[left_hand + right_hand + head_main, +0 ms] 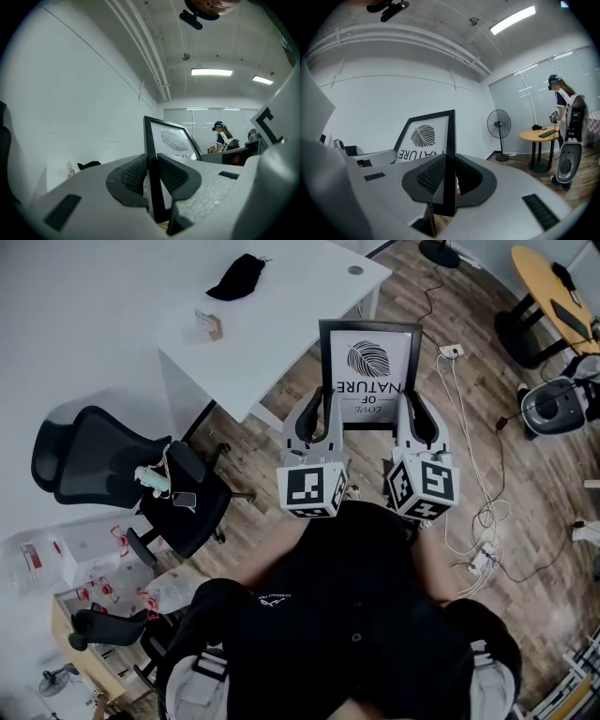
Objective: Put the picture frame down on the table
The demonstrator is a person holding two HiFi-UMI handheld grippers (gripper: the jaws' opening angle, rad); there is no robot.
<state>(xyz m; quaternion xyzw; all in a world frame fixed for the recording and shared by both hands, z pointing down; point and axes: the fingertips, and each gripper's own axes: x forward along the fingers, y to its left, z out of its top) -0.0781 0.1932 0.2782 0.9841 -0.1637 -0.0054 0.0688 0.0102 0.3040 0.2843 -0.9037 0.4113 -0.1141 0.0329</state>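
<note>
- Held in the air over the floor (272, 474), just off the counter (281, 310) corner: frame (368, 371), roughly upright, print upside down to the head view.
- Clamped on the frame's left border with the left tool (317, 423) and on its right border with the right tool (419, 423); both jaw pairs closed tight on the black edge.
- Judged best for this step: carry both tools toward the counter together and level, to avoid twisting the frame between the two grips.
- Aim for the bare stretch near the corner, clear of the cloth (237, 277) and the box (209, 324).
- Lower until the frame rests on the surface, then ease both jaw pairs apart at once; releasing one side first probably means tipping.
- Probably slippery: a thin, smooth border pinched only at the edges, so no jerks.
- Only in the head view: the whole route, with the counter top, chair (112, 460) and cables (487, 512).
- Only in the left gripper view: ribbed pads (133, 176) pressed on either side of the left border, seen edge-on.
- Only in the right gripper view: the same bite on the right border, plus a standing fan (499, 124).
- Seen from both gripper views, not from the head: a person (562, 101) far off in the room.
</note>
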